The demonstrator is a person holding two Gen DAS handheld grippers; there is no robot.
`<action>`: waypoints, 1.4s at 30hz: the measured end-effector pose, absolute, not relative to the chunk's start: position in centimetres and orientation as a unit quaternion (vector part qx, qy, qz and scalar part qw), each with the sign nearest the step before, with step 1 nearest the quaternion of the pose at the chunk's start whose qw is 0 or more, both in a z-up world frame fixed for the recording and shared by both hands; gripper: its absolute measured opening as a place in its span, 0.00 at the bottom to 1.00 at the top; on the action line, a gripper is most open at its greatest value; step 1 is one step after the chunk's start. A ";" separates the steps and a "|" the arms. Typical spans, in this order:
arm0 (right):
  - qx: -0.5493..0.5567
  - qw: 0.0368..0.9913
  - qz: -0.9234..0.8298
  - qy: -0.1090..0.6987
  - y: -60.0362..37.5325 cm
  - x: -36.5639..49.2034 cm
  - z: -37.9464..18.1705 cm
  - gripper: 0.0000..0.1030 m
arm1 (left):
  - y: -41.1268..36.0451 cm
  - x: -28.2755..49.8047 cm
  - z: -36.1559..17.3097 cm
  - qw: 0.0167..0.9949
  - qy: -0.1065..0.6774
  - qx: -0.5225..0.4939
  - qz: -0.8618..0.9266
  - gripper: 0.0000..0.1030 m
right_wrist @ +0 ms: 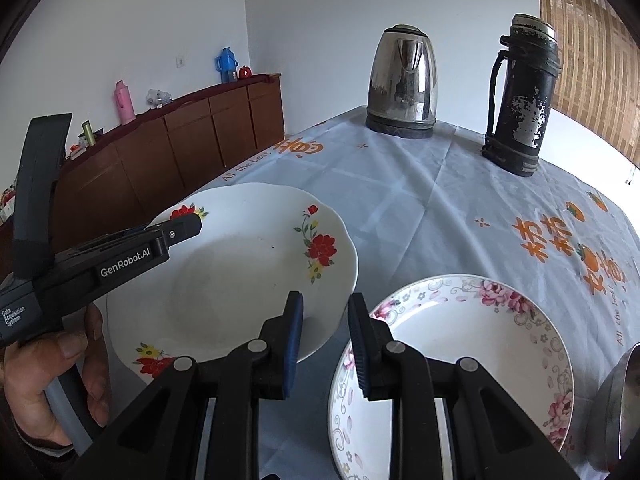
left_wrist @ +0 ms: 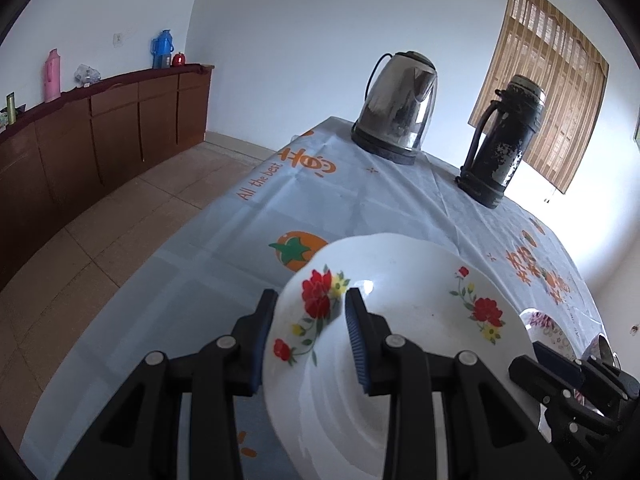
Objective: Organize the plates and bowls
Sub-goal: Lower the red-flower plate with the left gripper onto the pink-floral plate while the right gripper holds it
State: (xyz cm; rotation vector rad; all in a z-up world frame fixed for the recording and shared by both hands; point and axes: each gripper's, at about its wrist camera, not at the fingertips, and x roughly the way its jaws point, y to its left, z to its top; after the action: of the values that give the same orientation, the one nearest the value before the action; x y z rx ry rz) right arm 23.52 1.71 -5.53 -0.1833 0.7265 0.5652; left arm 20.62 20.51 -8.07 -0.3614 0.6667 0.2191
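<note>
A white plate with red flowers hangs tilted above the table, with my left gripper shut on its near rim. The right wrist view shows the same plate at the left, the left gripper clamped on its far-left rim and a person's hand on the handle. My right gripper stands between that plate and a pink-flowered plate lying on the cloth. Its jaws are narrowly apart and press on nothing. From the left wrist the right gripper sits just off the held plate's right edge.
A steel kettle and a dark thermos stand at the table's far end. A metal bowl sits right of the pink plate. The table drops off at the left to tiled floor, with a brown cabinet beyond.
</note>
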 end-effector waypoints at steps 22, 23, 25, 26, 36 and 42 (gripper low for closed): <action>-0.059 0.906 0.256 0.331 -4.7 22.3 -4.5 0.24 | 13.8 19.5 -5.5 0.936 0.306 -0.148 0.088 0.31; -0.058 0.907 0.255 0.330 -4.9 22.3 -4.5 0.24 | 13.5 19.5 -5.3 0.937 0.306 -0.146 0.088 0.31; -0.056 0.908 0.254 0.329 -5.5 22.2 -4.4 0.24 | 12.9 19.5 -5.1 0.937 0.306 -0.145 0.085 0.31; -0.055 0.908 0.254 0.328 -5.8 22.2 -4.4 0.24 | 12.6 19.5 -4.9 0.938 0.305 -0.144 0.084 0.31; -0.042 0.917 0.242 0.314 -9.0 21.7 -3.7 0.24 | 9.4 19.7 -4.1 0.940 0.306 -0.127 0.076 0.31; -0.031 0.920 0.233 0.312 -10.9 21.6 -3.6 0.24 | 7.3 19.9 -3.7 0.943 0.303 -0.118 0.070 0.31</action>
State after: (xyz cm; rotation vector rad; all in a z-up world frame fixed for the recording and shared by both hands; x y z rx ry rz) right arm 21.63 -10.85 -3.63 -0.0644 0.6415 0.4793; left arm 19.93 7.31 -3.65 -0.2403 0.6185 0.1422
